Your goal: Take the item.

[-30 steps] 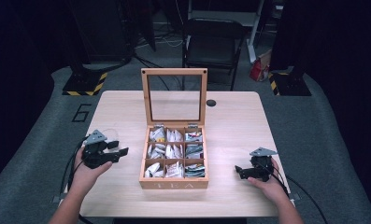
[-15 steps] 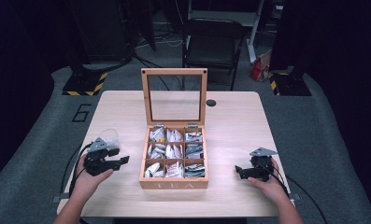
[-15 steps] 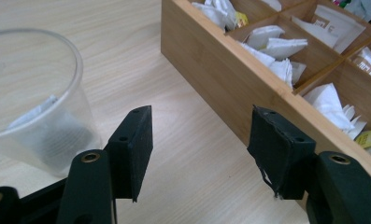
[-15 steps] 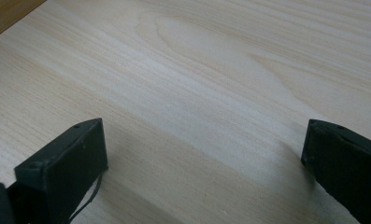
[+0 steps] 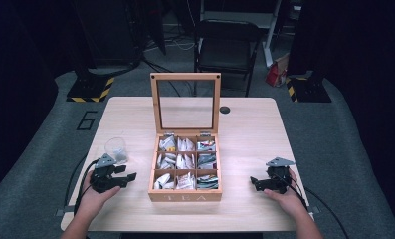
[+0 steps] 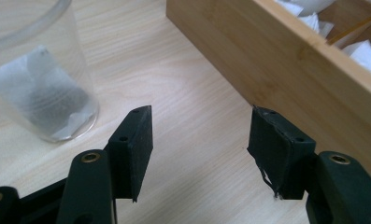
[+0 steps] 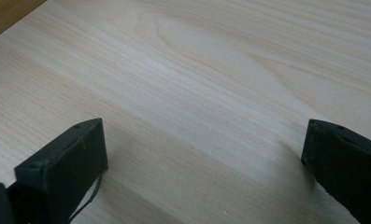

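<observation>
A wooden tea box stands mid-table with its glass lid propped upright, and tea bags fill its compartments. Left of the box is a clear plastic cup holding a tea bag. My left gripper rests on the table just in front of the cup. It is open and holds nothing; in the left gripper view its jaws point between the cup and the box wall. My right gripper lies open on bare wood right of the box, its jaws wide apart.
The wooden table has a small black round insert behind the box. A black chair stands beyond the far edge. Cables trail from both grippers off the table's near corners.
My left gripper has drawn back toward the person, away from the cup, which now stands alone on the table. The right gripper has stayed put.
</observation>
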`<state>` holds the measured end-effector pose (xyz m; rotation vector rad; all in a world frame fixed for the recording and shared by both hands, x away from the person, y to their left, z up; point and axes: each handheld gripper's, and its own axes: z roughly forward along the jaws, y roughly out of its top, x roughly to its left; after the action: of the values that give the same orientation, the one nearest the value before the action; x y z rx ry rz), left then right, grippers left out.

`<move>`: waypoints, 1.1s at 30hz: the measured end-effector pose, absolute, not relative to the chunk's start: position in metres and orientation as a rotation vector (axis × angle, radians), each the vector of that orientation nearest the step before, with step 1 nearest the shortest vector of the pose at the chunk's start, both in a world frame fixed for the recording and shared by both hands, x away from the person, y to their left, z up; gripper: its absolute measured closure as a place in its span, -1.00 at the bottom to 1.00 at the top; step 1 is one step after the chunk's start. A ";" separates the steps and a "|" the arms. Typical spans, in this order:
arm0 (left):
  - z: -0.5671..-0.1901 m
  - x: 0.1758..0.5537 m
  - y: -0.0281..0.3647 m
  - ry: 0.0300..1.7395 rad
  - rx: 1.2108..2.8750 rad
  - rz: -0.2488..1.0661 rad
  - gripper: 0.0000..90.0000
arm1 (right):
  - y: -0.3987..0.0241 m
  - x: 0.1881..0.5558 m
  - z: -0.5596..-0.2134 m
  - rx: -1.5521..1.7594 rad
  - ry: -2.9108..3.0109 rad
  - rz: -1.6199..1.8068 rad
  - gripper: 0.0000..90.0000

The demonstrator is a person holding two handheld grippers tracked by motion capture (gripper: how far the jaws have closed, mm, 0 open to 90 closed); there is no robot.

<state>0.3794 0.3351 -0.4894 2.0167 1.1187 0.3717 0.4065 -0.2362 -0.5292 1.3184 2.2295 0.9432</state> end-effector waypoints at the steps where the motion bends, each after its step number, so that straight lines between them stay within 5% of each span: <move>1: -0.491 0.379 0.336 1.127 2.020 0.357 -0.11 | -0.236 0.406 -0.529 1.319 2.230 0.943 -1.00; 33: -0.510 0.383 0.330 1.152 2.086 0.350 -0.12 | -0.236 0.406 -0.529 1.319 2.233 0.943 -1.00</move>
<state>0.3831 0.3301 -0.5101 2.0861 1.1517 0.3496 0.4065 -0.2364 -0.5291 1.3190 2.2330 0.9428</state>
